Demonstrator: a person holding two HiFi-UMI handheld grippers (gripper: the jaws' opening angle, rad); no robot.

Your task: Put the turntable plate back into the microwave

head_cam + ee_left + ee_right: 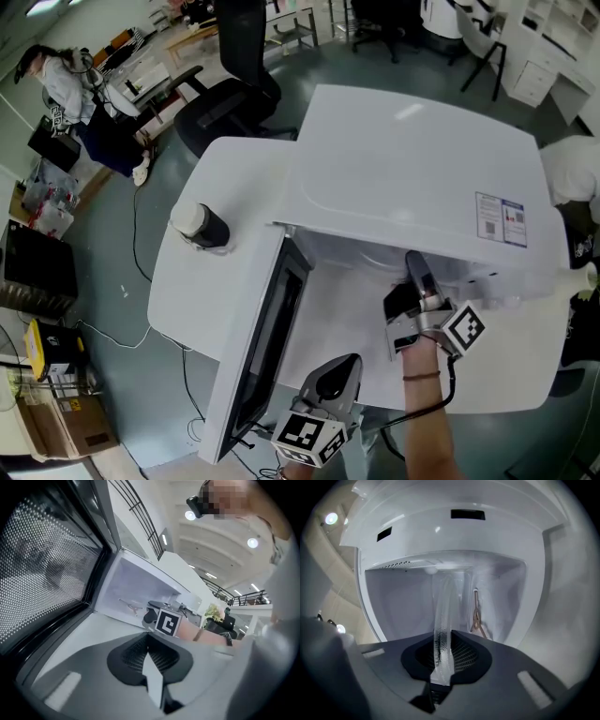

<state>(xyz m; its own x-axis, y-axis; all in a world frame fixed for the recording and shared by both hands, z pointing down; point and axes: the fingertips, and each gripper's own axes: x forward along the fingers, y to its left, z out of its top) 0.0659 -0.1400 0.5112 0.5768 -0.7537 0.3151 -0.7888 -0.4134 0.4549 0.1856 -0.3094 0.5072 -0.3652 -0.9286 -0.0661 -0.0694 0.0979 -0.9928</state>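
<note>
1. A sticker (500,218) lies on top of the microwave (412,159), near its right edge. It is white with blue panels and a small red patch. Its print is too small to read.
2. The cube on the right gripper (415,266) bears a black-and-white square marker (464,326). It is a coded pattern, not letters. The left gripper view shows another such marker on that cube.
3. The cube on the left gripper (348,360) bears a similar marker (305,434).
4. No brand, word or number can be read anywhere.
</note>
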